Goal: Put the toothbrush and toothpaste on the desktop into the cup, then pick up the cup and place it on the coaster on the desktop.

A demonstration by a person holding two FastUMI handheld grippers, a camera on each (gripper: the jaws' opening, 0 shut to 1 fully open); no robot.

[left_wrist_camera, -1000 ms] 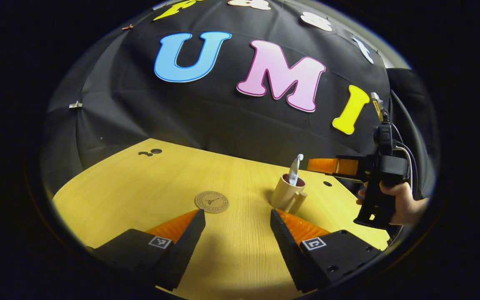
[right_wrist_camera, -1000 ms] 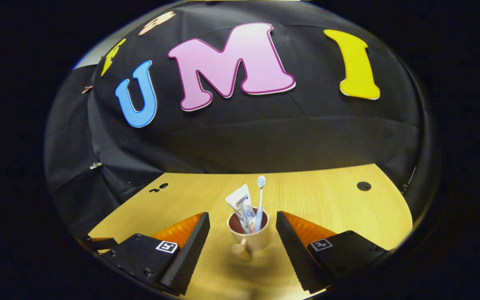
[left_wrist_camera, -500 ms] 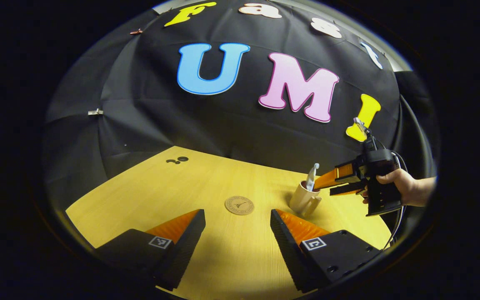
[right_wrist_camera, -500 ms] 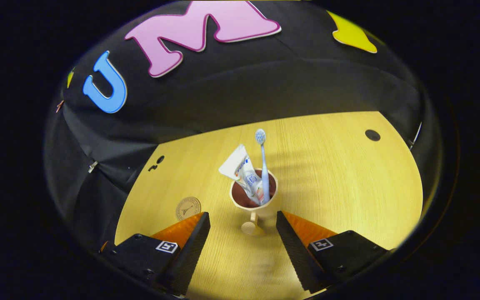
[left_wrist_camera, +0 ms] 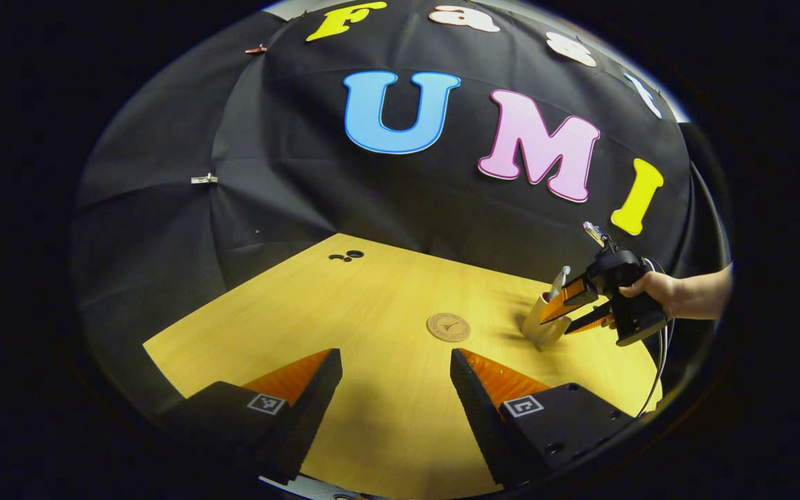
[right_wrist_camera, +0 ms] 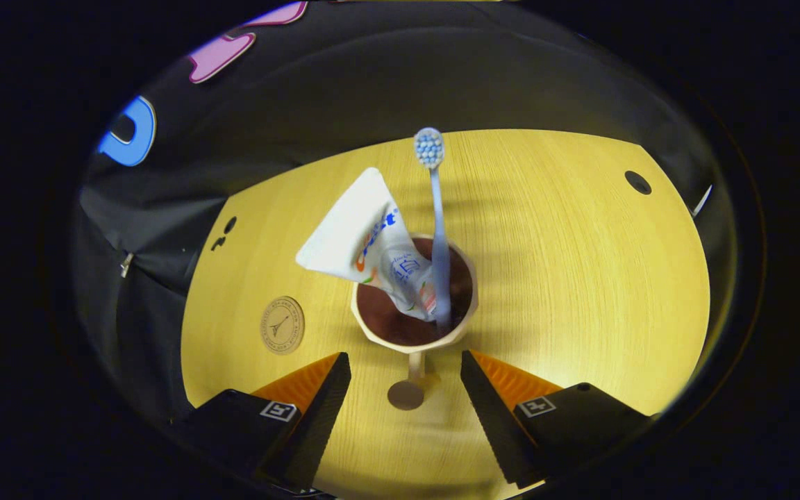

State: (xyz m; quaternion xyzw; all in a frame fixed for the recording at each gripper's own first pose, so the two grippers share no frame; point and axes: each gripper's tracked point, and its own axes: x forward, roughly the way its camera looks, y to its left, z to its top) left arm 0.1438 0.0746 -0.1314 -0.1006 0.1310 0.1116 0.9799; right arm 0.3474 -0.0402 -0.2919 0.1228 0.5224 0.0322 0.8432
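Note:
A beige cup (right_wrist_camera: 414,316) with a dark inside stands on the wooden desktop (right_wrist_camera: 580,278), holding a white toothpaste tube (right_wrist_camera: 358,239) and a pale blue toothbrush (right_wrist_camera: 436,229). The cup's handle (right_wrist_camera: 408,389) points back between the fingers of my right gripper (right_wrist_camera: 405,378), which is open and looks down on the cup from close above. The round cork coaster (right_wrist_camera: 282,325) lies left of the cup. In the left gripper view, my left gripper (left_wrist_camera: 396,371) is open over bare desk, with the coaster (left_wrist_camera: 448,326) ahead and the cup (left_wrist_camera: 544,323) far right under the other gripper (left_wrist_camera: 584,309).
A person's hand (left_wrist_camera: 653,288) holds the other gripper at the desk's right end. Small dark holes (right_wrist_camera: 637,182) sit near the desk's back edge. The black cloth wall closes off the back. Bare desk lies around the coaster and right of the cup.
My right gripper has moved in over the cup and tilted down, so the cup looks larger and its handle now lies between the open fingers. The left gripper has drawn back and turned left.

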